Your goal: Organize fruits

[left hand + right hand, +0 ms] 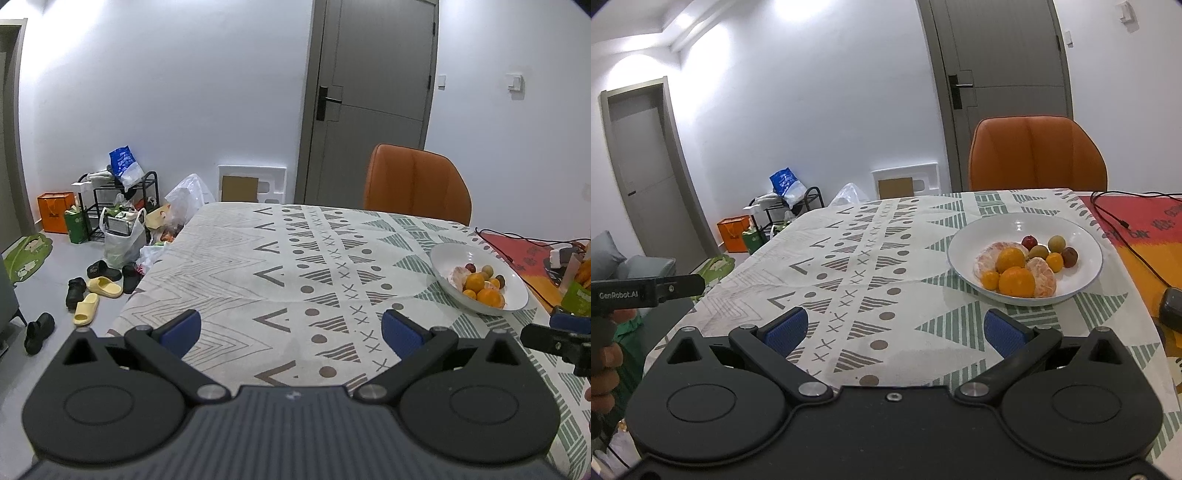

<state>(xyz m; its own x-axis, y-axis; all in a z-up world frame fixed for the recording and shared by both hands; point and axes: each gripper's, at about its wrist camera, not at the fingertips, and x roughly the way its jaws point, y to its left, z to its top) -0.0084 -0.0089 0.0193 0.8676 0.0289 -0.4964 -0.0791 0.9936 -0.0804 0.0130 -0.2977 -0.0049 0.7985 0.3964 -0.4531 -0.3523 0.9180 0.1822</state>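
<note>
Fruits (pixel 1027 266) sit piled in a white bowl (pixel 1082 232) on the patterned tablecloth (pixel 849 266), toward the table's right side, in front of the orange chair (pixel 1038 151). From the right wrist view we count two peeled citrus pieces, several oranges of differing size, and small round fruits, some dark red, some greenish. All are inside the bowl; none on the cloth.

Our left gripper (pixel 291 332) hovers over the cloth, blue pads spread wide, nothing between them; the bowl (pixel 517 295) lies to its right. Our right gripper (pixel 894 332) is likewise agape and empty, the bowl just ahead and right.

A black cable (pixel 1123 221) crosses the red-orange mat (pixel 1145 251). At right a dark object is cut off; we cannot identify it. The small fruits' kinds are unclear.
</note>
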